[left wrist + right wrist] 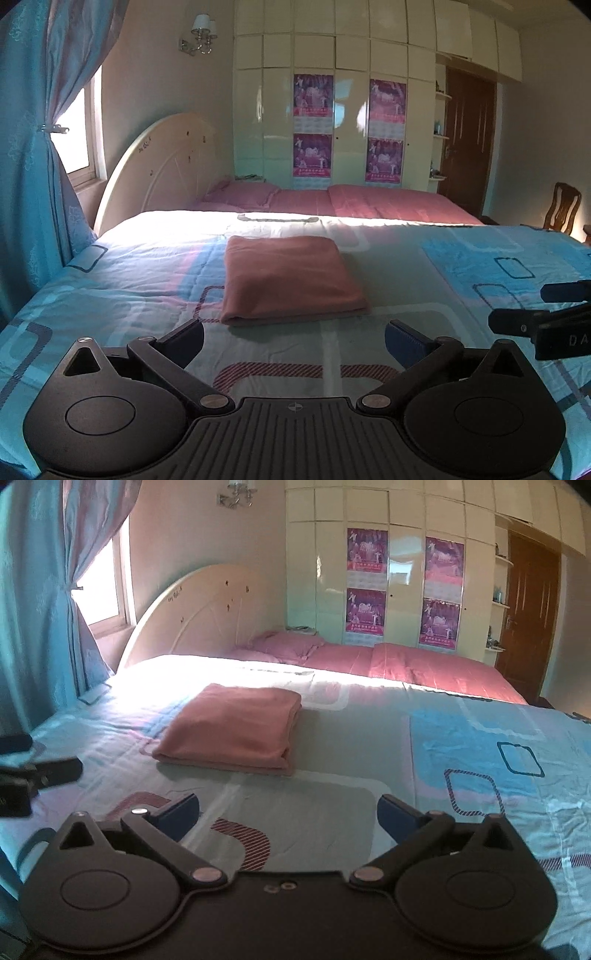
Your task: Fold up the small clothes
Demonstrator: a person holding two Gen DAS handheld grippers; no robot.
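Your folded pink cloth lies flat on the bed's blue patterned cover, well in from every edge, with bare cover all round it. Your left gripper and right gripper hover short of it, angled downward, fingers spread wide and holding nothing.

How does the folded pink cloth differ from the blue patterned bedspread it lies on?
The folded pink cloth is plain and one colour; the bedspread carries blue, white and pink rounded squares. The cloth is a compact, layered rectangle; the bedspread lies spread out in one layer. Both look smooth.
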